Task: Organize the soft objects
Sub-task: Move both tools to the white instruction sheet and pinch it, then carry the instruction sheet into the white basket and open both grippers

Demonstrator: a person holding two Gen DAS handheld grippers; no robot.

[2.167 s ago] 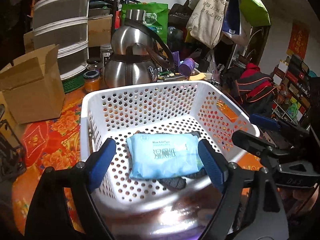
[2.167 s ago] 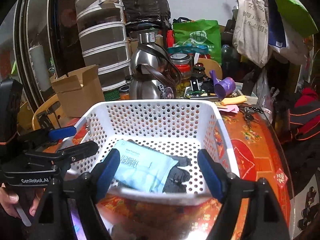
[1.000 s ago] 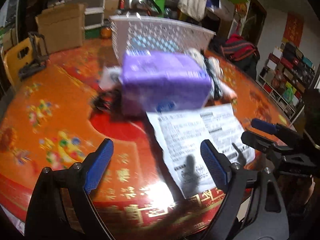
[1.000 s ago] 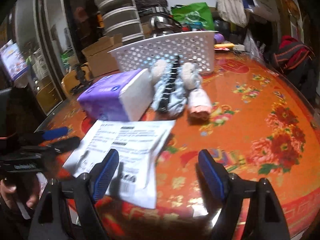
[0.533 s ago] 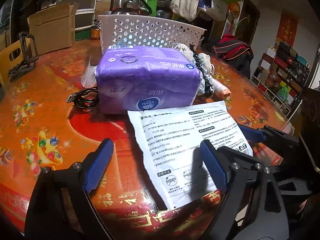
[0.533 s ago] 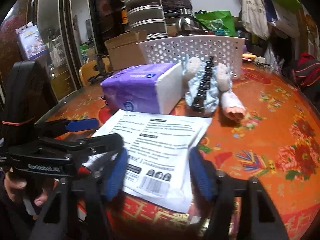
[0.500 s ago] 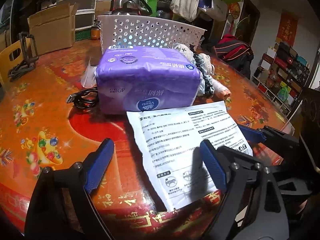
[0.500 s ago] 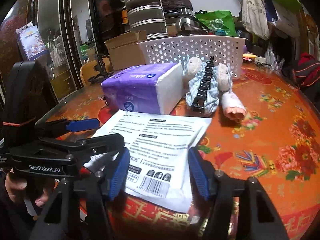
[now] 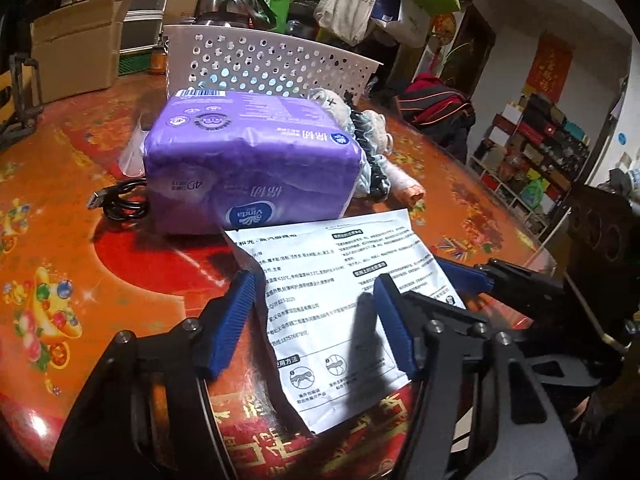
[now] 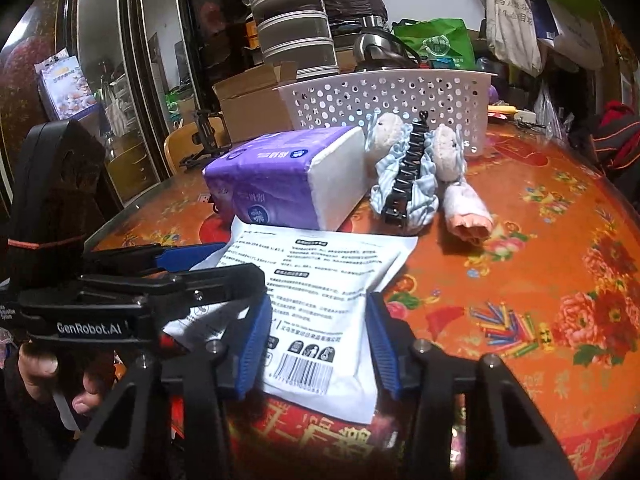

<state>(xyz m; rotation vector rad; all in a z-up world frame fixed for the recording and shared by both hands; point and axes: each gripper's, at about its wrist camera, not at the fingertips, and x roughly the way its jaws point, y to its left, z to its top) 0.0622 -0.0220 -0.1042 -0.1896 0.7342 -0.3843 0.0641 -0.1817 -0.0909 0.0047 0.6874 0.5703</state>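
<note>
A flat white printed packet (image 9: 344, 292) lies at the near edge of the red table; it also shows in the right wrist view (image 10: 320, 304). My left gripper (image 9: 316, 324) is open with its blue pads on either side of the packet's near left part. My right gripper (image 10: 316, 344) is open around the packet's barcode end. Behind the packet lie a purple tissue pack (image 9: 252, 164) (image 10: 288, 176), a pale blue plush toy with a black hair clip (image 10: 416, 172) and a pink cloth roll (image 10: 466, 212). The white perforated basket (image 9: 264, 64) (image 10: 400, 96) stands farther back.
A black USB cable (image 9: 120, 200) and a clear plastic bit lie left of the tissue pack. Cardboard boxes (image 9: 76, 44), steel kettles, stacked containers (image 10: 296, 36) and hanging bags crowd the far side. A chair (image 10: 192, 140) stands at the table's left.
Both grippers pulled back from over the basket to the near table edge. Over the last half second both jaw pairs have narrowed around the white packet.
</note>
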